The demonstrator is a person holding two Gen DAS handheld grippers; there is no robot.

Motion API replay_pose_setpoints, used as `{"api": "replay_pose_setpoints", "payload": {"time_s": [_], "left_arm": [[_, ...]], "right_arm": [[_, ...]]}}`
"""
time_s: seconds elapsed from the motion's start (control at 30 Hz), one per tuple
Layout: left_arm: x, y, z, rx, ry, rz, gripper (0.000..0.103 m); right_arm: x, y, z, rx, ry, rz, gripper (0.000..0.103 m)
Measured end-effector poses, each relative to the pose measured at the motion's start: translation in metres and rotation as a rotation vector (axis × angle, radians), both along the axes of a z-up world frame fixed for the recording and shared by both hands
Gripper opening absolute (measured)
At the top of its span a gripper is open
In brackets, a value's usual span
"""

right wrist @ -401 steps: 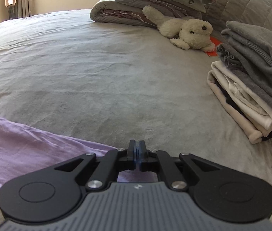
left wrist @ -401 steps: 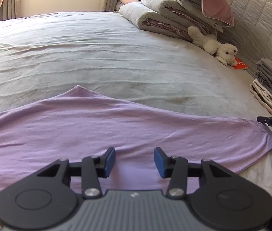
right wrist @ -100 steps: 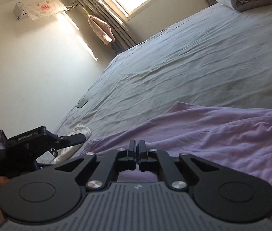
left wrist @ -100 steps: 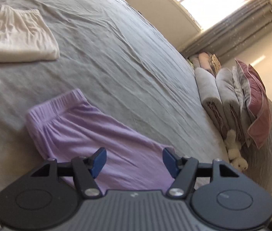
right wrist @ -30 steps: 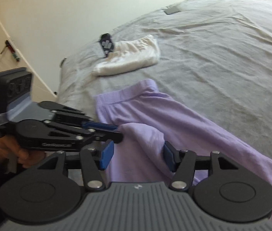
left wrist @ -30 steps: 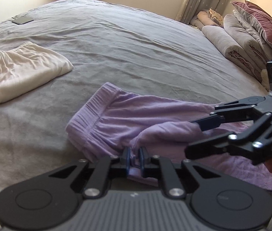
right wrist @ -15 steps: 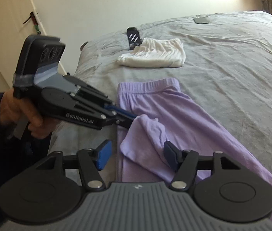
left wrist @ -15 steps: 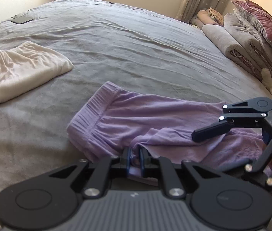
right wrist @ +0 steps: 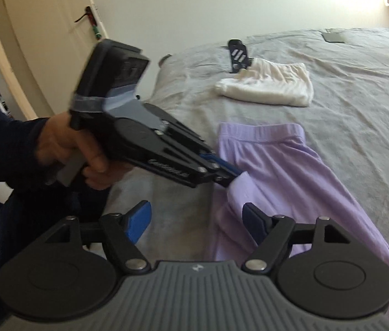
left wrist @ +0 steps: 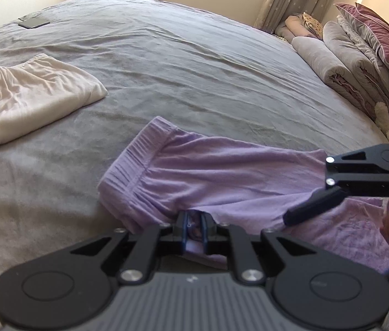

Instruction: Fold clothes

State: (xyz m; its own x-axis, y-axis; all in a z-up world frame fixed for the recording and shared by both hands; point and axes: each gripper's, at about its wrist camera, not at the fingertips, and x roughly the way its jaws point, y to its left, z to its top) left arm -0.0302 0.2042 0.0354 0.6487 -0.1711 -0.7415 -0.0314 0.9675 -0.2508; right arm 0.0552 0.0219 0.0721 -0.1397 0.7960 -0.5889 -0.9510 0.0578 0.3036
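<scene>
Lilac trousers [left wrist: 222,176] lie on the grey bed [left wrist: 194,69] directly ahead of the left gripper [left wrist: 194,227], waistband toward the upper left. In the left wrist view this gripper's jaws stand nearly together, pinching a fold of the lilac cloth between the blue pads. To its right, the right gripper [left wrist: 340,207] reaches in over the trousers with its fingers spread. Well ahead and to the left lies a folded cream garment [left wrist: 31,93], and far beyond it a dark phone [left wrist: 34,23]. Rolled bedding [left wrist: 340,66] is stacked ahead to the right.

In the right wrist view the right gripper [right wrist: 195,220] is spread wide, its jaws having just been opening; the edge of the lilac trousers [right wrist: 290,182] lies just inside its right finger, with no pad pressing on it. Ahead and to the left, a hand [right wrist: 78,151] holds the left gripper [right wrist: 228,175], clamped on a raised fold of the trousers. The cream garment [right wrist: 268,87] lies farther ahead.
</scene>
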Motion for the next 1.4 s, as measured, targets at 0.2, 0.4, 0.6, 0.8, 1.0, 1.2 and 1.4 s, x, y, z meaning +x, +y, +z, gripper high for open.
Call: {"api": "replay_pose_setpoints", "payload": {"time_s": [0.2, 0.4, 0.6, 0.8, 1.0, 1.2, 1.4], "left_arm": [[0.001, 0.001, 0.000, -0.011, 0.004, 0.006, 0.012], [0.003, 0.005, 0.000, -0.030, 0.010, 0.014, 0.012], [0.003, 0.005, 0.000, -0.035, 0.011, 0.015, 0.012], [0.004, 0.009, 0.000, -0.056, 0.016, 0.023, 0.012], [0.005, 0.009, -0.001, -0.057, 0.017, 0.026, 0.012], [0.005, 0.010, -0.001, -0.064, 0.014, 0.033, 0.008], [0.004, 0.020, 0.000, -0.113, 0.020, 0.079, 0.003]], "right_arm": [[0.000, -0.007, -0.003, -0.097, -0.139, -0.113, 0.077], [-0.016, 0.014, -0.010, -0.256, -0.400, -0.073, 0.069], [-0.019, 0.029, -0.019, -0.314, -0.513, -0.035, 0.022], [-0.010, 0.031, -0.016, -0.274, -0.516, -0.106, 0.022], [-0.001, 0.029, -0.022, -0.254, -0.415, -0.127, 0.022], [0.008, 0.029, -0.019, -0.196, -0.364, -0.174, 0.005], [0.018, 0.028, -0.008, -0.122, -0.383, -0.281, 0.005]]}}
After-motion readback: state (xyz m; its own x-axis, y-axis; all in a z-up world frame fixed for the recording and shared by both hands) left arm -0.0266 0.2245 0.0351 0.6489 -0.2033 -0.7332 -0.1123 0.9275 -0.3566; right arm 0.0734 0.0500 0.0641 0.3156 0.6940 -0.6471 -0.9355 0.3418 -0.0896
